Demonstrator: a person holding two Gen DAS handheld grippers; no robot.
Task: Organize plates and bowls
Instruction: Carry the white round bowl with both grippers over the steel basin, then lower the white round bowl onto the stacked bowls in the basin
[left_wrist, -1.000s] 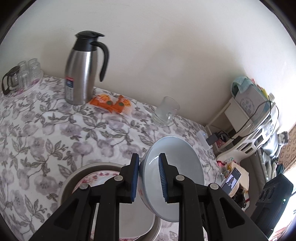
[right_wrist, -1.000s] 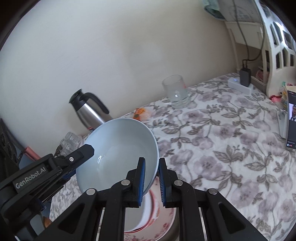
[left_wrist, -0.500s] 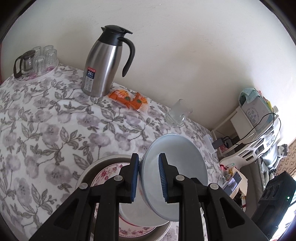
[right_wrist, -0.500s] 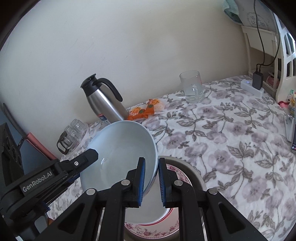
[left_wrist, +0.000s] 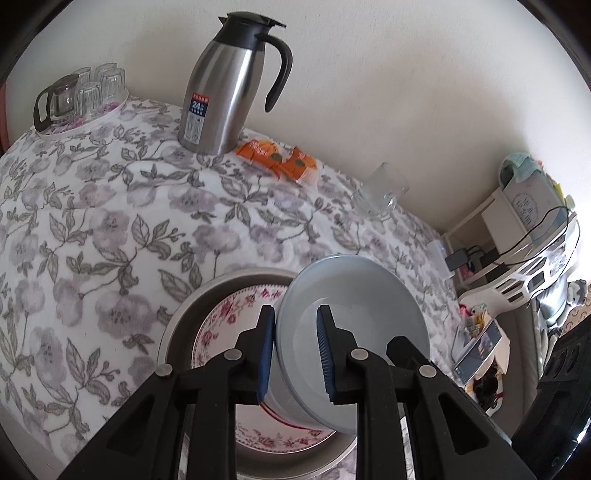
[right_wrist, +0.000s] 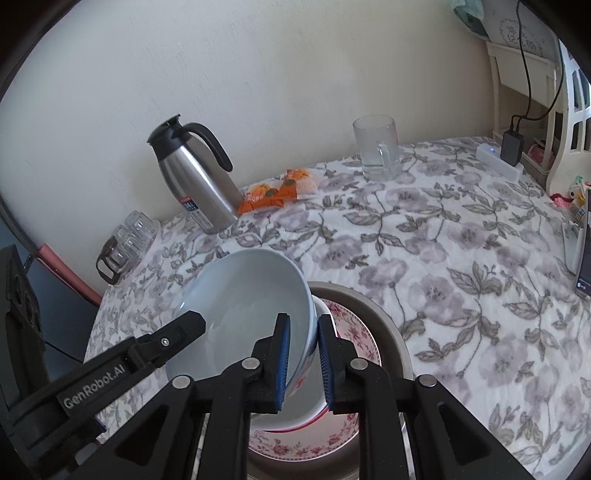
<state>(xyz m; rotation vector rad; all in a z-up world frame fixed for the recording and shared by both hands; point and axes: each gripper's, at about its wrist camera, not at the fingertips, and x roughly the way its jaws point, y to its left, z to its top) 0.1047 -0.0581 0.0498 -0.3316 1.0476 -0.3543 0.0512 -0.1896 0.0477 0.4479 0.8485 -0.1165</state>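
A pale blue bowl (left_wrist: 365, 299) (right_wrist: 243, 295) is tilted and held by both grippers on opposite rims. My left gripper (left_wrist: 295, 350) is shut on its rim, and so is my right gripper (right_wrist: 301, 354). The bowl hangs over a white bowl with a red line (left_wrist: 291, 413) (right_wrist: 295, 417). That bowl rests on a pink-flowered plate (left_wrist: 225, 325) (right_wrist: 354, 332), which lies in a wide grey dish (left_wrist: 192, 314) (right_wrist: 384, 317). The left gripper's arm (right_wrist: 110, 373) shows in the right wrist view.
On the flowered tablecloth stand a steel thermos jug (left_wrist: 229, 85) (right_wrist: 195, 177), orange snack packets (left_wrist: 277, 158) (right_wrist: 277, 192), a glass mug (left_wrist: 380, 192) (right_wrist: 376, 151) and a tray of glasses (left_wrist: 81, 96) (right_wrist: 125, 240). A shelf with cables (left_wrist: 524, 236) stands at the right.
Both grippers have carried the blue bowl lower and closer over the stacked dishes. The white bowl, plate and dish now show more fully beneath it.
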